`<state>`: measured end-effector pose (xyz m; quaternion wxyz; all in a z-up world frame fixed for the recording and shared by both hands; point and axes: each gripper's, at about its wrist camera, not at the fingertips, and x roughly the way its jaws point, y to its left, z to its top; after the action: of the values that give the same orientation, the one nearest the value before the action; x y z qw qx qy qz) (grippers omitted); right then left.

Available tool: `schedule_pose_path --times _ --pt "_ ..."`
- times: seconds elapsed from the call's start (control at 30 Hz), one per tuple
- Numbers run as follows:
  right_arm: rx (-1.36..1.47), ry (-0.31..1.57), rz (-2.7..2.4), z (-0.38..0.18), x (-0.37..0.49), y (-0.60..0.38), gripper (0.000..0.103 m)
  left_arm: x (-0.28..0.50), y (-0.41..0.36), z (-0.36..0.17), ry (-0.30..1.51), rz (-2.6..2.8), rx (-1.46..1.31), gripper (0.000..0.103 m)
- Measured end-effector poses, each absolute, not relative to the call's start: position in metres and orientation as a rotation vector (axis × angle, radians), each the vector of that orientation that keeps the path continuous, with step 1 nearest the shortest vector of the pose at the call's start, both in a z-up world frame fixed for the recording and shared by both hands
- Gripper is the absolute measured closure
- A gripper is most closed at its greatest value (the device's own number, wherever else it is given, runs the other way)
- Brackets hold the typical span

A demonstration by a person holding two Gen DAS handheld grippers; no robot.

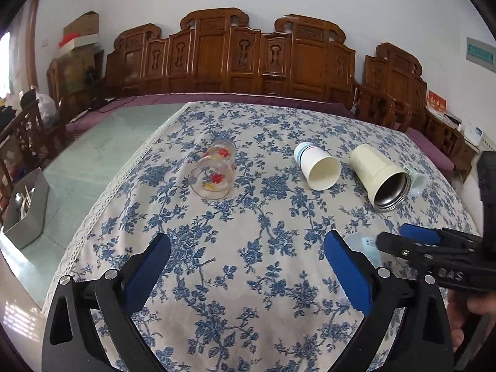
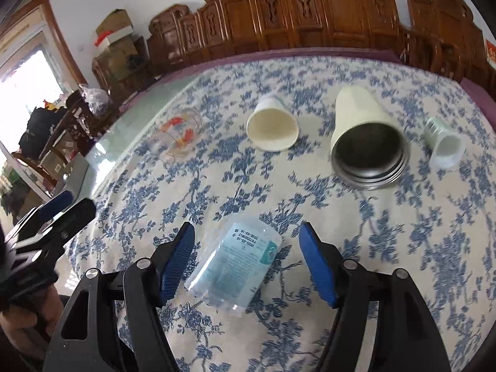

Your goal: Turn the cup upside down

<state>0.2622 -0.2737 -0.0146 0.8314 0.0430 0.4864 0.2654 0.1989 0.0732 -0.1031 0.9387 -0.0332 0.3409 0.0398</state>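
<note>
the table (image 1: 102, 152) has a pale green top, and a blue floral cloth (image 1: 248, 279) with a lace edge covers most of it. on the cloth lie five cups, all on their sides: a clear glass with red flowers (image 1: 214, 170), a white paper cup (image 1: 316, 166), a cream metal-lined tumbler (image 1: 379, 175), a small white plastic cup (image 2: 445, 144), and a clear labelled plastic cup (image 2: 238, 263). a grey bin (image 1: 28, 214) stands on the bare top.

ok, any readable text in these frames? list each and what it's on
"DAS": right gripper body, partial lettering.
Clear plastic cup label: upside-down printed date codes, too blurred to read.
Red box by the wall: gold characters, too small.
Teal wall sign: unreadable.
</note>
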Motion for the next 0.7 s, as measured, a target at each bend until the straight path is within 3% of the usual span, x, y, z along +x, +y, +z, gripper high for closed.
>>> schedule_pose_path --times 0.4,0.7 --pt "0.174 1.281 0.541 -0.064 0.286 -0.254 0.033 0.196 0.089 -0.102 0.684 0.074 -0.13 0.008" --pt "0.244 1.361 0.525 -0.073 0.304 -0.254 0.035 0.197 0.09 -0.104 0.691 0.068 -0.141 0.008"
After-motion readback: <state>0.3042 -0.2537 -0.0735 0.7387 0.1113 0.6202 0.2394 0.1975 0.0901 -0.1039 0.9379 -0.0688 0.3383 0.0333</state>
